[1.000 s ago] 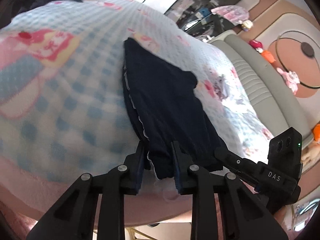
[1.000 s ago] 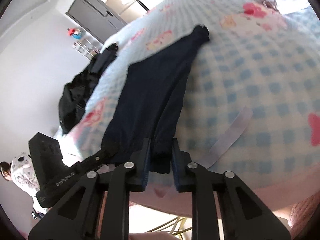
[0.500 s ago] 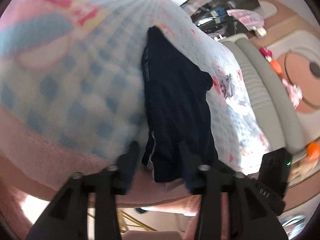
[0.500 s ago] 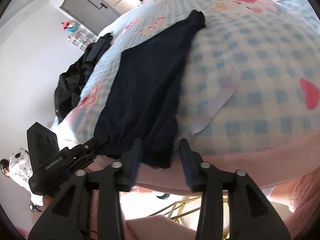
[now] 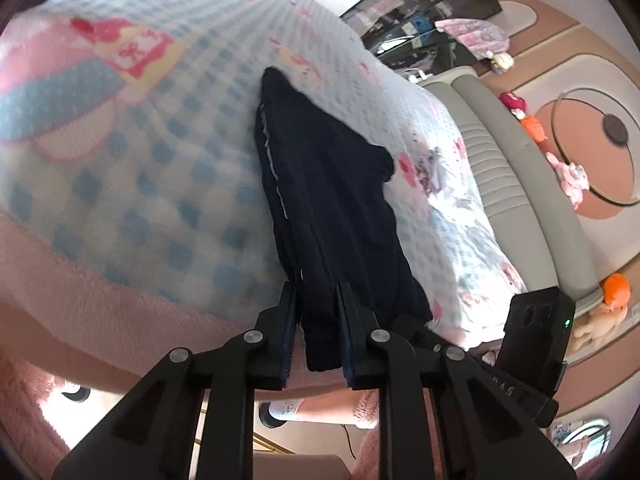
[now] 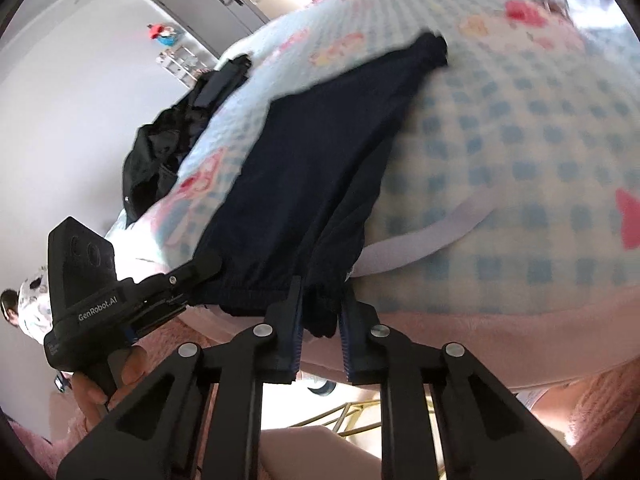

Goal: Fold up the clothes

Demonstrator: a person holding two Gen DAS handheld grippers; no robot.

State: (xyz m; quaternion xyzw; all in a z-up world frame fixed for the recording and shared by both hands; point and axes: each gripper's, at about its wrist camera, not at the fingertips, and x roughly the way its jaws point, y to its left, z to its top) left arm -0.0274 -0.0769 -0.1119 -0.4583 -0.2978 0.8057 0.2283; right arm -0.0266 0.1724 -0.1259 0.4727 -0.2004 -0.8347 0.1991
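A dark navy garment [image 5: 332, 184] lies stretched lengthwise on a blue-checked blanket [image 5: 132, 168], its near end hanging over the bed's front edge. My left gripper [image 5: 318, 292] is shut on the near-left corner of that end. The garment also shows in the right wrist view [image 6: 316, 168]. My right gripper [image 6: 320, 296] is shut on its near-right corner at the elastic hem. Each gripper shows in the other's view, the right one [image 5: 412, 324] and the left one [image 6: 200, 268], side by side on the same edge.
A pile of black clothes [image 6: 168, 148] lies at the bed's far left. A pale strap [image 6: 428, 236] lies on the blanket right of the garment. A grey sofa [image 5: 516, 168] and a round glass table [image 5: 596, 136] stand beyond the bed.
Half a second ago both grippers stood open around the garment's near edge; now both are shut on it. The garment has been drawn slightly toward the bed's front edge.
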